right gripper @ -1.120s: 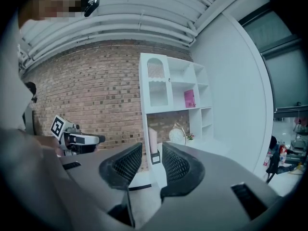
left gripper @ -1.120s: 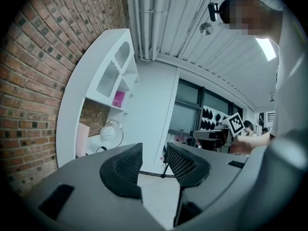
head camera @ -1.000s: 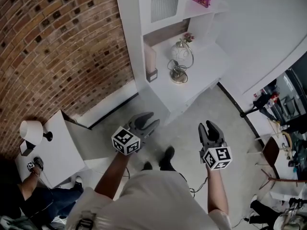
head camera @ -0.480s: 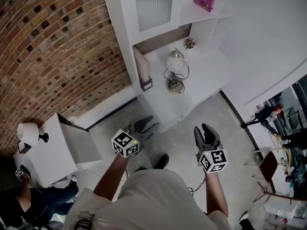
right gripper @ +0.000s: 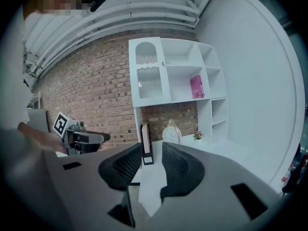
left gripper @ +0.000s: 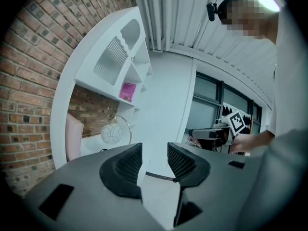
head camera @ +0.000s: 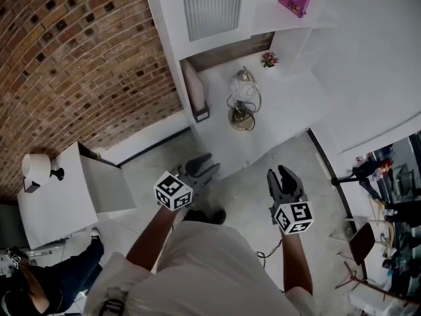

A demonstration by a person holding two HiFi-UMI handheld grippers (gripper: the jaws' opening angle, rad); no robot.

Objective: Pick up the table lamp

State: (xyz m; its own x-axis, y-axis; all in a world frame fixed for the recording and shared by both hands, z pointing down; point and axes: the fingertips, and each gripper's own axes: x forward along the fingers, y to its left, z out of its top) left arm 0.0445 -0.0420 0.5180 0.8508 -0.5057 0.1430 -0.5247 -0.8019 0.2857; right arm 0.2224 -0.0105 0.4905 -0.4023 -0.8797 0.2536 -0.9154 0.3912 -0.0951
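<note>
Head view. The table lamp (head camera: 243,101), a pale globe inside a wire ring, stands upright on the white desk (head camera: 289,107) at upper centre, with a small flower pot (head camera: 268,60) near it. The left tool (head camera: 201,168) and right tool (head camera: 285,178) are at lower centre, above the floor and well apart from the lamp. Both are released, jaws parted with nothing between them.

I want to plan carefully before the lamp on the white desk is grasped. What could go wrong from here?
1. The lamp is a round globe in a thin wire ring; a grip may slip on it or bend the ring.
2. What looks like a dark cord lies at its base and may snag when lifted.
3. The small flower pot stands near it and could be knocked over.
</note>
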